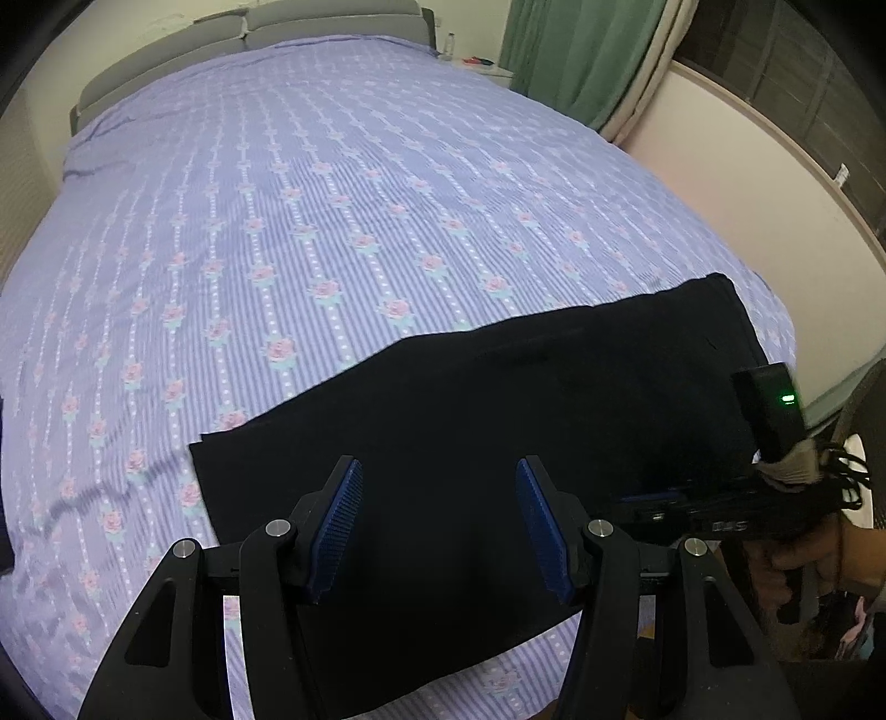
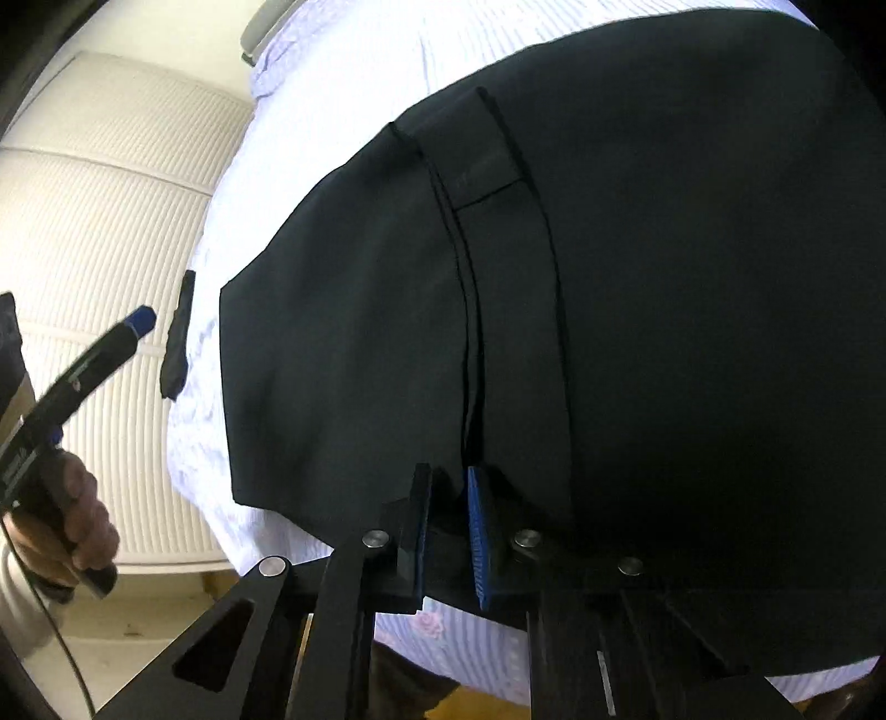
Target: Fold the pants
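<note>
**Black pants flat at the foot of the bed; left tool spread, right tool nearly closed at the fabric edge**

Black pants (image 1: 498,399) spread flat on the bed (image 1: 332,194), at its near corner, over a lilac striped sheet (image 1: 249,266) with pink flowers. Lying as a broad dark slab, edges mostly straight, near edge close to the bed's edge.

Left tool (image 1: 439,526) above the near part of the pants, blue pads (image 1: 340,526) wide apart, nothing between them. Not touching the fabric, as far as can be told.

Right tool (image 2: 448,537) low at the near edge of the pants, beside a long seam (image 2: 470,310) and a stitched belt loop (image 2: 482,166). Blue pads (image 2: 479,537) close together with a narrow gap; dark fabric at the tips, but cannot tell whether cloth is pinched.

Beyond the pants, at the head of the bed: grey headboard (image 1: 310,22). Green curtain (image 1: 581,50) beyond the bed's far right corner. Left of the bed in the right wrist view, a white ribbed wall panel (image 2: 111,221).
</note>
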A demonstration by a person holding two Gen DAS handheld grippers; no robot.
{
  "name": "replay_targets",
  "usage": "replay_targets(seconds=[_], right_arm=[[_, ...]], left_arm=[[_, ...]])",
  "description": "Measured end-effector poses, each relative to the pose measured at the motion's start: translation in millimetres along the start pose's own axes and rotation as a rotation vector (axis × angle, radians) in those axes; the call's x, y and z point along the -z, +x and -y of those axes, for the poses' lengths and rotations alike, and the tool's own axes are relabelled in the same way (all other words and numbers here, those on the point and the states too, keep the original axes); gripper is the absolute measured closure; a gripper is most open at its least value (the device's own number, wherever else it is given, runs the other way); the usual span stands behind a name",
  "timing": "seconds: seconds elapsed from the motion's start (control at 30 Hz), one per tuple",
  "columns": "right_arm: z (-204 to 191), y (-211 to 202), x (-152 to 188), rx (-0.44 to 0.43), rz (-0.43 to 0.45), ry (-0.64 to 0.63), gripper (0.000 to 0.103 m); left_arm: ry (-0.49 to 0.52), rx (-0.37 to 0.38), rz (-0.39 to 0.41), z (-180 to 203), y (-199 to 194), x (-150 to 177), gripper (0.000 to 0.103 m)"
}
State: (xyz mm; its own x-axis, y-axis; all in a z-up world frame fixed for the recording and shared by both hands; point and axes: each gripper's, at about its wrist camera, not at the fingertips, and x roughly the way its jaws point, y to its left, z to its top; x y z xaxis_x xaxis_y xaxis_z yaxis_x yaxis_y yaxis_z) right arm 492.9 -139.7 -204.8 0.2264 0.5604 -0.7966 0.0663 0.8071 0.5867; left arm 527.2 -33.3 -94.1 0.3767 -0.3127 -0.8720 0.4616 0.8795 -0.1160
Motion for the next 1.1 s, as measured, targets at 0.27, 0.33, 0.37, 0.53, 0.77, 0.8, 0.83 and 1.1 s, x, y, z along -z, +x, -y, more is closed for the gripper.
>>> replay_targets(seconds=[0.27, 0.33, 0.37, 0.53, 0.77, 0.8, 0.83, 1.1], right_arm=[[17, -35, 23, 0.055, 0.055, 0.048, 0.098], [29, -27, 23, 0.052, 0.053, 0.091, 0.098], [31, -22, 22, 0.064, 0.051, 0.092, 0.098], [25, -20, 19, 0.081, 0.060, 0.093, 0.097], [29, -80, 19, 0.166, 0.204, 0.102, 0.061], [34, -94, 19, 0.186, 0.238, 0.116, 0.053], [40, -111, 21, 0.210, 0.285, 0.137, 0.051], [91, -200, 52, 0.374, 0.560, 0.410, 0.048]], left_arm=[[0.042, 0.019, 0.010, 17, -1, 2, 0.046], [0.044, 0.030, 0.005, 22, 2, 3, 0.046], [0.042, 0.034, 0.002, 24, 2, 2, 0.046], [0.041, 0.052, 0.005, 30, 1, 1, 0.046], [0.109, 0.071, 0.000, 44, 11, -20, 0.046], [0.138, 0.086, -0.001, 51, 15, -27, 0.046], [0.179, 0.108, -0.002, 62, 20, -38, 0.046], [0.669, 0.316, -0.037, 208, 88, -149, 0.043]])
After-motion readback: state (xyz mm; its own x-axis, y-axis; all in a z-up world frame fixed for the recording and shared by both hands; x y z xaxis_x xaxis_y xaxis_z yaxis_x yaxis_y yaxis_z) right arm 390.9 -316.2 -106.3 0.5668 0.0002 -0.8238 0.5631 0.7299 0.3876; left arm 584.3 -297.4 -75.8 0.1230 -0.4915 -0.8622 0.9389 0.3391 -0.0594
